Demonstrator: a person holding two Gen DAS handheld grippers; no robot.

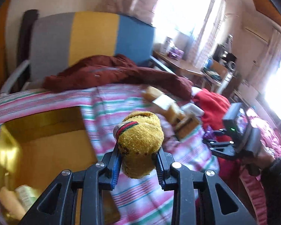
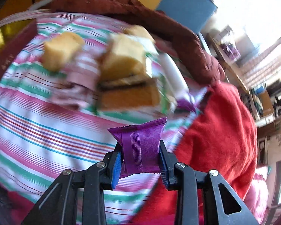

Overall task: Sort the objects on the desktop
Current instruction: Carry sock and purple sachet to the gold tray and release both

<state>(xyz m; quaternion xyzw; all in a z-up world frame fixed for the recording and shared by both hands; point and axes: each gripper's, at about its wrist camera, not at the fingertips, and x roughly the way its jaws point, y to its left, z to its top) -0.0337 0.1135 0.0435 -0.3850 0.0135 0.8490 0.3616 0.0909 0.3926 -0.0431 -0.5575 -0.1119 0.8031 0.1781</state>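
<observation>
In the left wrist view my left gripper (image 1: pixel 138 156) is shut on a rolled yellow sock (image 1: pixel 140 140) with a red and green band, held above the striped bedsheet (image 1: pixel 140 196). A gold box (image 1: pixel 46 150) lies open at the left of it. My right gripper (image 2: pixel 140 157) is shut on a purple snack packet (image 2: pixel 140 146), its blue pads pressing both sides. The right gripper (image 1: pixel 207 133) also shows at the right in the left wrist view, held by a hand (image 1: pixel 262 157). Beyond lies a blurred pile of yellow and orange blocks and boxes (image 2: pixel 127 75).
A dark red garment (image 1: pixel 112 73) lies across the far side of the bed. A bright red cloth (image 2: pixel 220 135) covers the right side. A white tube (image 2: pixel 174 73) lies beside the pile. A striped chair back (image 1: pixel 91 37) and a cluttered desk (image 1: pixel 187 65) stand behind.
</observation>
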